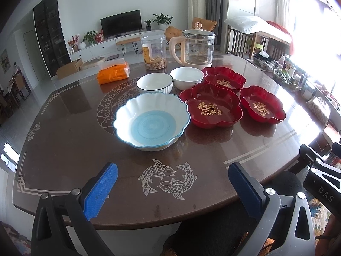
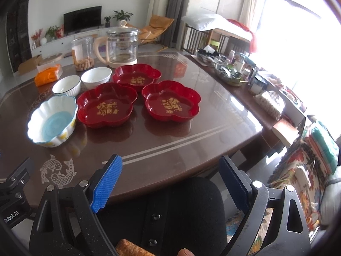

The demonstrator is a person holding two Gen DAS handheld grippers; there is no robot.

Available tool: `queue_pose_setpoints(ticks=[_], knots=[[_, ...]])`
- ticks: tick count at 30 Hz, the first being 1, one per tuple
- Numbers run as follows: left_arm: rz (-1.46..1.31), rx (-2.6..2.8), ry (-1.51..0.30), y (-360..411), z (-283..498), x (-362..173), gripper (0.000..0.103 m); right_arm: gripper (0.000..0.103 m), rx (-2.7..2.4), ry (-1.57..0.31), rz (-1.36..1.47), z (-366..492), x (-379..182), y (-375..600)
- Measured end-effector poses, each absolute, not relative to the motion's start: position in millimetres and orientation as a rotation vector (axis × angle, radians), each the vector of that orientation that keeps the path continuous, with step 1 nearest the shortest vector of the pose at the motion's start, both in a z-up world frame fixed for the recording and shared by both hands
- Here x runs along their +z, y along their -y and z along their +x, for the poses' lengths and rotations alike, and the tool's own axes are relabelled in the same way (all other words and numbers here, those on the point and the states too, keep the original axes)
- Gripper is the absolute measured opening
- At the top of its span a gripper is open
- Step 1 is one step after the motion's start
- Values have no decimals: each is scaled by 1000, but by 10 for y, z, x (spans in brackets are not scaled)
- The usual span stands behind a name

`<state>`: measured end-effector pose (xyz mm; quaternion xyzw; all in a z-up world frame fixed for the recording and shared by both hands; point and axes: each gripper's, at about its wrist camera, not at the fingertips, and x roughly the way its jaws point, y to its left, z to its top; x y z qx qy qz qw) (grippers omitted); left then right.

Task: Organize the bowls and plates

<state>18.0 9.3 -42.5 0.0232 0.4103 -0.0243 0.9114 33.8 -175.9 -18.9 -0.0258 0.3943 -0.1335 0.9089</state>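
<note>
Glass kettle point(image 1: 197, 49), snack jar point(image 1: 153, 52), orange tissue pack point(image 1: 113, 73) at table's point(image 1: 70, 132) far side.

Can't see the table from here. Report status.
Left gripper open, right gripper open, both empty at near table edge. Three red plates, two white bowls, blue bowl unstacked. Path clear.

My left claw point(image 1: 172, 188) hangs wide open above a brown table point(image 1: 70, 132), holding nothing. Ahead sits a blue-and-white scalloped bowl point(image 1: 151, 121), two white bowls point(image 1: 154, 83) behind it, three red flower-shaped plates point(image 1: 211, 108) beside them.
</note>
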Motion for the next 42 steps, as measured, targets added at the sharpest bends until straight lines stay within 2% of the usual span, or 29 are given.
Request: queue_pose_setpoints(ticks=[22, 34, 42], knots=[[62, 3, -857, -106, 531, -514, 103, 93, -293, -888, -35, 645, -556, 1887], [91, -14, -931, 53, 820, -774, 103, 93, -295, -919, 1, 885, -794, 2034], [80, -3, -915, 26, 930, -739, 103, 93, -284, -942, 19, 1266, -1224, 2118]])
